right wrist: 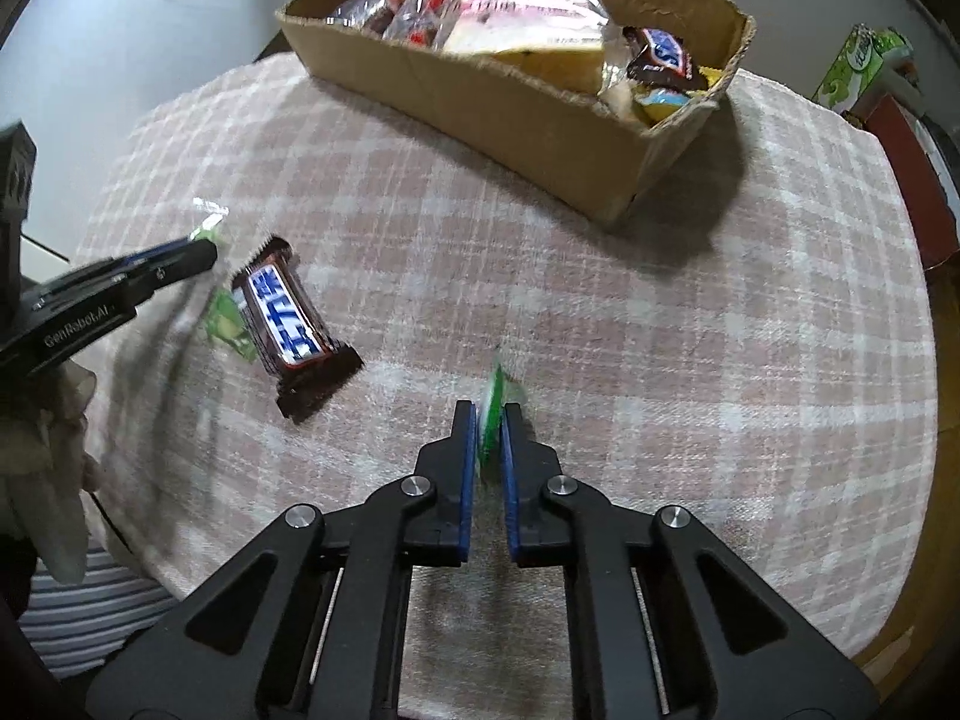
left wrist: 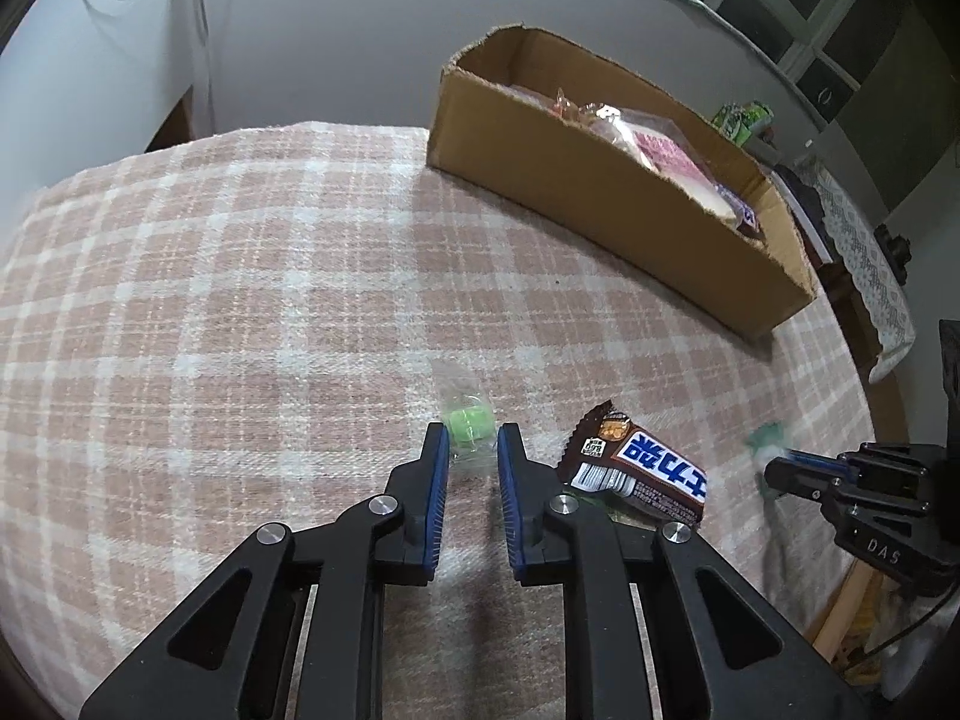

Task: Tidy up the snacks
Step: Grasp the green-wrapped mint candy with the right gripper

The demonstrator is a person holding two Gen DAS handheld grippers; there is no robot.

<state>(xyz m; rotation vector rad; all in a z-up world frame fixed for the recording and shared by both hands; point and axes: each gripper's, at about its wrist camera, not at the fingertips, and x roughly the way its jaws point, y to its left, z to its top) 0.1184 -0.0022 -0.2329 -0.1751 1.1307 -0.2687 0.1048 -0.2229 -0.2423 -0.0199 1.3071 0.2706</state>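
Observation:
My left gripper [left wrist: 474, 439] is shut on a light green candy in a clear wrapper [left wrist: 463, 420], low over the plaid cloth. The same gripper [right wrist: 207, 253] shows at the left edge of the right wrist view, with a bit of wrapper [right wrist: 209, 227] at its tips. My right gripper [right wrist: 487, 413] is shut on a thin green-wrapped candy [right wrist: 495, 385] standing on edge between its pads. It shows again as the right gripper [left wrist: 774, 471] at the far right of the left wrist view. A brown chocolate bar [left wrist: 636, 468] [right wrist: 285, 318] lies on the cloth between the two grippers.
An open cardboard box [left wrist: 600, 210] [right wrist: 510, 102] holding several wrapped snacks stands at the far side of the table. A green packet [right wrist: 225, 324] lies partly under the chocolate bar. Green cartons [right wrist: 858, 69] stand beyond the table's right edge. A pale gloved hand [right wrist: 54, 480] is at lower left.

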